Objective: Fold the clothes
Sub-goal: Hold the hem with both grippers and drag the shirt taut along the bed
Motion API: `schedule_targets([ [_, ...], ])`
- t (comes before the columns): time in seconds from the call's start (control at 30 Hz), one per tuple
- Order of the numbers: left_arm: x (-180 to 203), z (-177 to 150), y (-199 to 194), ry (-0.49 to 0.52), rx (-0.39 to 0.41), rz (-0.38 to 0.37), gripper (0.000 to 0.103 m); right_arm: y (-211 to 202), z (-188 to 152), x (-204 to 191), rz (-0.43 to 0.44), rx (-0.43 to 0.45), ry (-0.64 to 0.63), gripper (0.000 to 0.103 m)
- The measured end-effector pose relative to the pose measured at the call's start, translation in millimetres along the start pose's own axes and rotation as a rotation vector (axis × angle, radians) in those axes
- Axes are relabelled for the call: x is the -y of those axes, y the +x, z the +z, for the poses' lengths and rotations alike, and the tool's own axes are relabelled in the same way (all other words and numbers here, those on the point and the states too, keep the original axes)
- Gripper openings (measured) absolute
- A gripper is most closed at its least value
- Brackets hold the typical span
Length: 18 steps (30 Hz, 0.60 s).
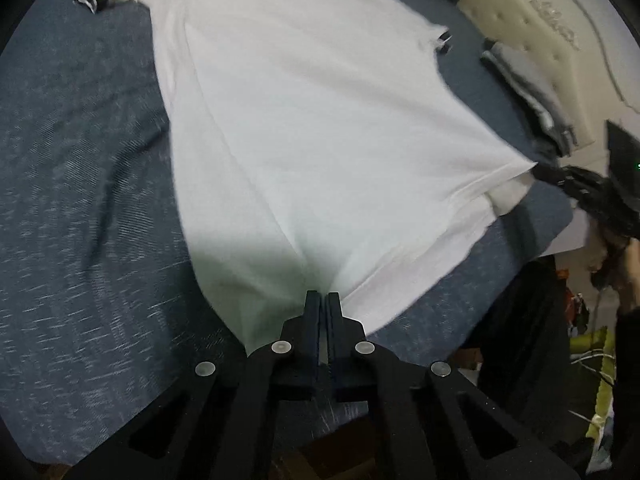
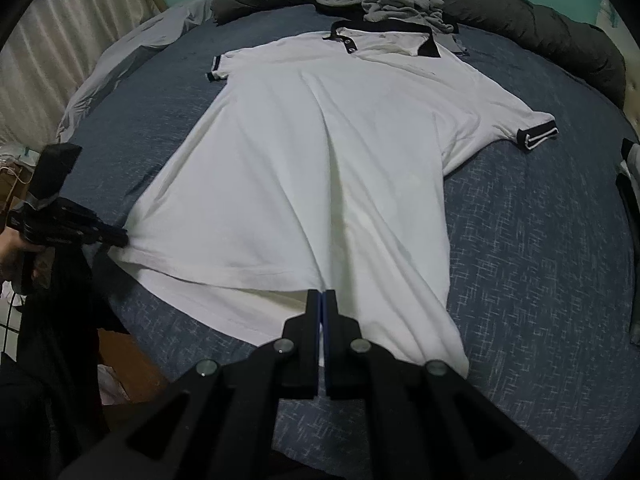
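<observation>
A white polo shirt (image 1: 320,120) with black collar (image 2: 430,46) and black sleeve cuffs lies spread face up on a blue bed cover (image 1: 80,160). In the left wrist view my left gripper (image 1: 324,296) is shut on the near hem, and the fabric puckers into its tips. Seen from the right wrist, the left gripper (image 2: 120,238) sits at the hem's left corner. My right gripper (image 2: 322,294) is shut on the hem further right, where cloth rises in folds. From the left it shows as the right gripper (image 1: 536,170) at the other hem corner.
A dark rolled duvet (image 2: 520,28) and a crumpled grey garment (image 2: 384,0) lie beyond the collar. Folded grey clothes (image 1: 532,96) rest by the cream headboard (image 1: 540,20). A curtain (image 2: 60,60) hangs at the left. The bed's near edge runs under both grippers.
</observation>
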<state>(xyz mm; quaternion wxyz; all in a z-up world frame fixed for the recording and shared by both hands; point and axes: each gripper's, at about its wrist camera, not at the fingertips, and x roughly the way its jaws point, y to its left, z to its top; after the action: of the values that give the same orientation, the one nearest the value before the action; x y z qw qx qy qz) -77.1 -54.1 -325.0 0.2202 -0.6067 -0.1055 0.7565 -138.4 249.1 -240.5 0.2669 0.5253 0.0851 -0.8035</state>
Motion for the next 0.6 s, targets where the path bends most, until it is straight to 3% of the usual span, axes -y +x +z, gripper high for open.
schedule_targets([
  [0.3, -43, -24, -93, -0.053, 0.127, -0.004, 0.002, 3, 8, -38, 0.051, -0.020, -0.078, 0.001],
  [0.6, -76, -41, -71, -0.155, 0.103, -0.012, 0.002, 46, 0, -73, 0.099, -0.140, -0.115, 0.001],
])
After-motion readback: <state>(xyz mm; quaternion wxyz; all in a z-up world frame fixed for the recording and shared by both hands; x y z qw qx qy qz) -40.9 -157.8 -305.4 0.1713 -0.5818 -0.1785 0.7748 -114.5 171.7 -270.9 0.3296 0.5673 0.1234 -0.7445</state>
